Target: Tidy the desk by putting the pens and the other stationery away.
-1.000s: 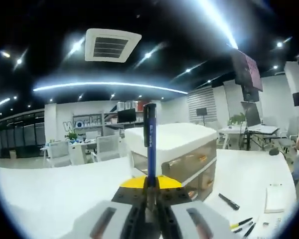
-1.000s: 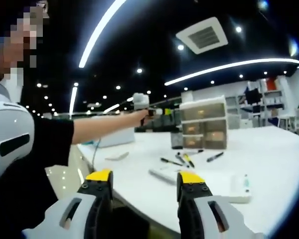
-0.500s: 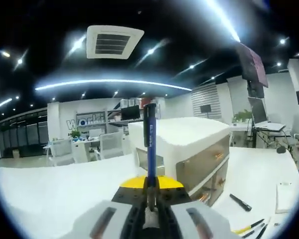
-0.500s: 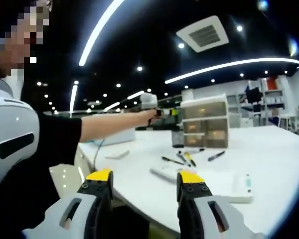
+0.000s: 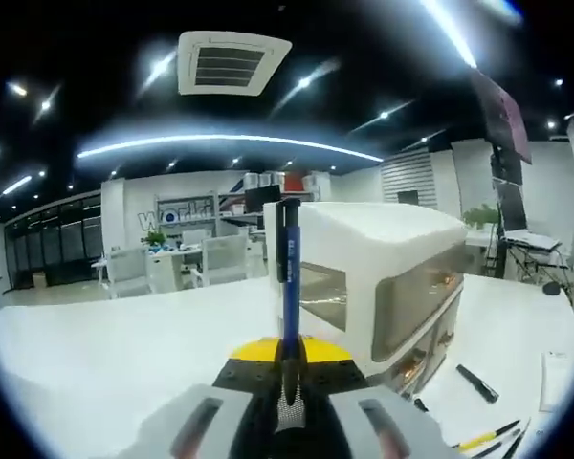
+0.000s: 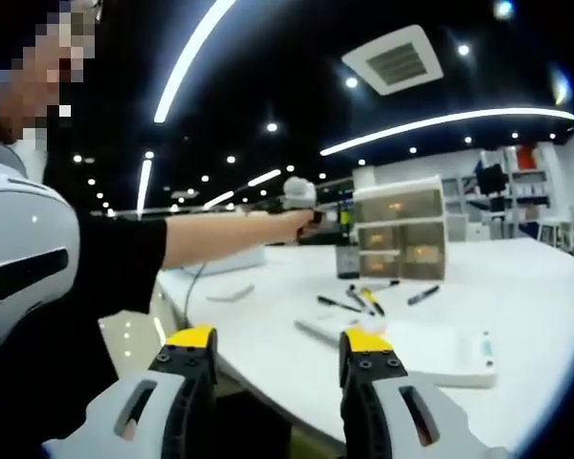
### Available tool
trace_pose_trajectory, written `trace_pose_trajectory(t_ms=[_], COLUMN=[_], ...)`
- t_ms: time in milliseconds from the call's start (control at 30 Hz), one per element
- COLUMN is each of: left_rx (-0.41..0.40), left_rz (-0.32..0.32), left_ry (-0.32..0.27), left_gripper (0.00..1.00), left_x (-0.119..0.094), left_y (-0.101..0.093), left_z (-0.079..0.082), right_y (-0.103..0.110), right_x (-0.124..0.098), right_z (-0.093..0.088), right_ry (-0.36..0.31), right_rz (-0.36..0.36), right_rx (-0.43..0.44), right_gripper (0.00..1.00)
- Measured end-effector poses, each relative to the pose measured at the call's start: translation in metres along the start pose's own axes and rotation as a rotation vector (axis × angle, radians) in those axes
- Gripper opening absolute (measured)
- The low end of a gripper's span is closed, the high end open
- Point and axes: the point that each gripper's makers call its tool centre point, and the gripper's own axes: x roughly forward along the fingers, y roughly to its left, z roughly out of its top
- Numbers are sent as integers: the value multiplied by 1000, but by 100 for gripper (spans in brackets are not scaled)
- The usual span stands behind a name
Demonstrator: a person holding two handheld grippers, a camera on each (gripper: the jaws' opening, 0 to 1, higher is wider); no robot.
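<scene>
White desk [image 5: 96, 354] carries a white, translucent-fronted drawer cabinet [image 5: 383, 277]. Left gripper [image 5: 289, 368] pinches a blue pen [image 5: 288, 277] upright between closed jaws, just beside the cabinet. Right gripper [image 6: 279, 368] spread, holding nothing; loose pens [image 6: 349, 304] lie on the desk beyond.

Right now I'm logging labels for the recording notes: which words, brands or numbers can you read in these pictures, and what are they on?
"Work": large pale letters on the far office wall, cut off by a monitor; the rest cannot be read.
Print on the blue pen with black cap held upright in the left tool: too small and blurred to read.
White drawer cabinet with clear fronts: no label seen.
Pens and markers on the white desk: markings unreadable.
</scene>
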Motion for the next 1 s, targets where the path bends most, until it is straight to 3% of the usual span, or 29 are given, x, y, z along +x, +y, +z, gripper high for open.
trace_pose_trajectory(t_ms=[133, 267, 367, 400, 667, 733, 833, 1000], left_rx=[-85, -58, -68, -81, -82, -98, -74, -80], left_rz=[-5, 10, 18, 11, -6, -55, -82, -124], left_ry=[-3, -7, -27, -43, -91, -118, -102, -121], left_gripper=[13, 33, 36, 36, 39, 39, 39, 42], left_x=[5, 5, 3, -6, -25, -32, -50, -79], left_y=[13, 19, 25, 11, -3, -14, -32, -45], left_z=[3, 3, 7, 6, 11, 13, 1, -6], right_y=[1, 3, 5, 5, 10, 12, 12, 15], right_x=[1, 1, 2, 2, 6, 6, 7, 8], right_z=[-1, -1, -1, -1, -1, -2, -3, -4], right_ry=[2, 0, -3, -3, -6, -7, -7, -9], right_rz=[4, 7, 12, 13, 27, 31, 32, 39], right_rx=[-1, 1, 0, 0, 4, 4, 6, 10], right_gripper=[48, 48, 48, 48, 48, 48, 49, 49])
